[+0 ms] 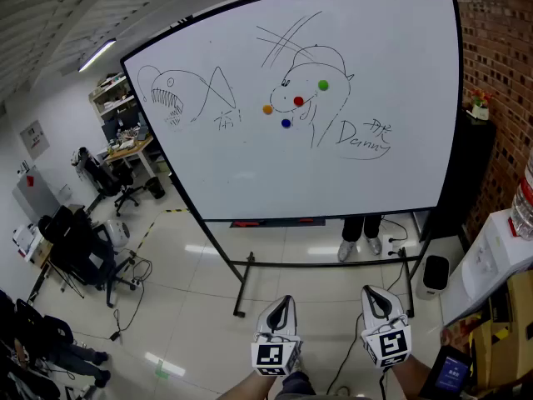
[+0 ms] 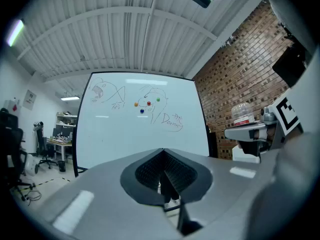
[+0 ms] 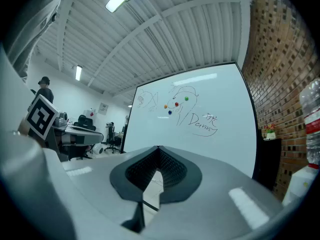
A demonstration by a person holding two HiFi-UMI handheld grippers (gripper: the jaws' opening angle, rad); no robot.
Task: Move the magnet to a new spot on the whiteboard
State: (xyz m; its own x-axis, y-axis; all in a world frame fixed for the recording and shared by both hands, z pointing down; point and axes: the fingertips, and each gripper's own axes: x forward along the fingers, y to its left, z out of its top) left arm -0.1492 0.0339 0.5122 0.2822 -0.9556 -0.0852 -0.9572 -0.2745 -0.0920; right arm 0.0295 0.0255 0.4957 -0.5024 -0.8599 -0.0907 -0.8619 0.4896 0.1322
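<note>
Fingers [image 2: 150,171] of the left gripper [image 1: 285,301] are pressed together at their tips with nothing between them, and the right gripper [image 1: 373,292] is clenched the same way, also empty. Both sit low in the head view, side by side and level, aimed at the whiteboard [image 1: 250,182] but well apart from it, above the tiled floor [image 1: 191,290].

Four round magnets cling to the upper middle of the whiteboard, on a marker sketch of a head [image 1: 321,61]. The green magnet [image 1: 323,84] is nearest the top edge. The red magnet [image 1: 298,101] lies just below and left of it, the orange magnet [image 1: 267,109] farther left, and the blue magnet [image 1: 286,123] is lowest, under the red one. They are near one another and none touch. Which one the task means cannot be told.

A scrawled word [image 1: 362,137] sits toward the right edge, and a toothy fish drawing [image 1: 171,98] lies near the upper left corner. Under the bottom edge, what look like a person's legs [image 1: 360,236] stand behind the board. A brick wall [image 1: 500,48] runs beside the right edge.
</note>
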